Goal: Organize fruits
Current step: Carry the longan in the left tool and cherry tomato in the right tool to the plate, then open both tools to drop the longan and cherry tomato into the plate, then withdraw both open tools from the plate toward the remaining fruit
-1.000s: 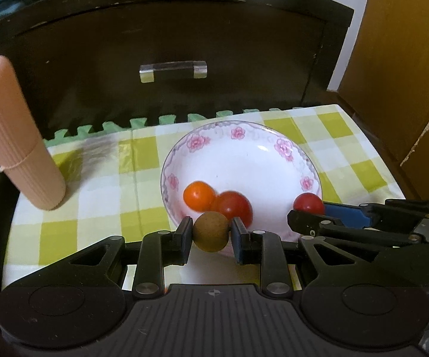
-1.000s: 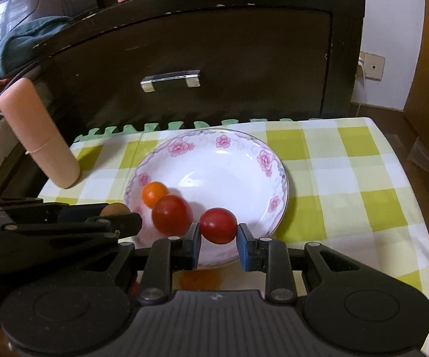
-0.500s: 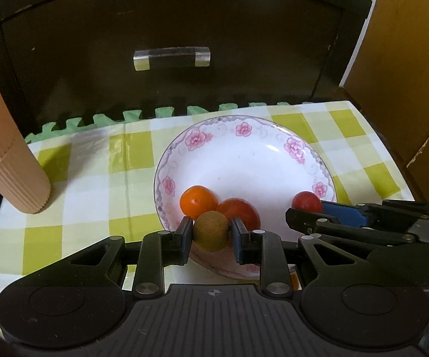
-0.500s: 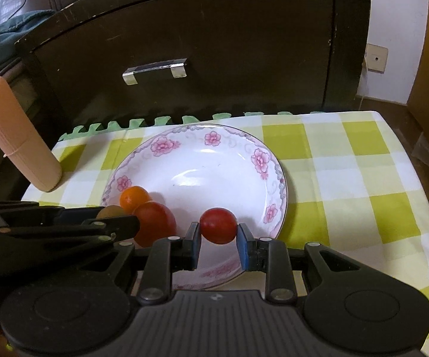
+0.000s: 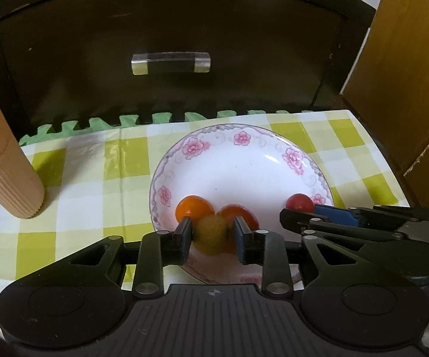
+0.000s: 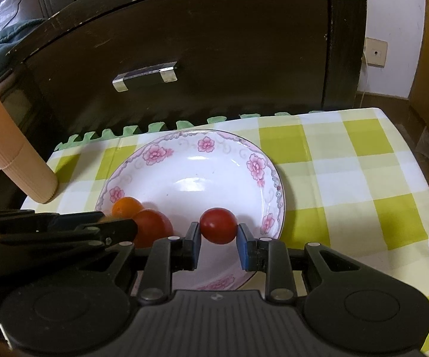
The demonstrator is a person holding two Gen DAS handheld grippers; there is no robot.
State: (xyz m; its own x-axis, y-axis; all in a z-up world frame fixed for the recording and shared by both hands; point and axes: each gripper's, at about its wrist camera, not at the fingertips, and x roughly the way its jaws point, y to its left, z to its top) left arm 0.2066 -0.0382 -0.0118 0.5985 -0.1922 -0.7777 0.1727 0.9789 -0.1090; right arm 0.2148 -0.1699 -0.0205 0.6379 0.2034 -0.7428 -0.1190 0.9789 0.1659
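Note:
A white plate with pink flowers (image 5: 244, 175) (image 6: 196, 172) sits on a yellow-checked cloth. An orange tomato (image 5: 195, 208) (image 6: 126, 205) and a larger red tomato (image 5: 242, 212) (image 6: 153, 226) lie in the plate's near left part. My left gripper (image 5: 213, 235) is shut on a small brown-yellow round fruit (image 5: 211, 233) just above the plate's near edge, right in front of those two. My right gripper (image 6: 218, 233) is shut on a small red tomato (image 6: 218, 225) (image 5: 299, 202) over the plate's near right side. The two grippers are side by side.
A ribbed peach-coloured cylinder (image 5: 3, 172) (image 6: 15, 154) leans at the cloth's left edge. A dark cabinet with a drawer handle (image 5: 170, 62) (image 6: 144, 76) rises right behind the table. A wooden door (image 5: 408, 74) stands on the right. Bare cloth (image 6: 363, 178) lies right of the plate.
Both grippers have moved forward and closer over the plate's near part, each still holding its fruit. The fruits lying in the plate have not moved.

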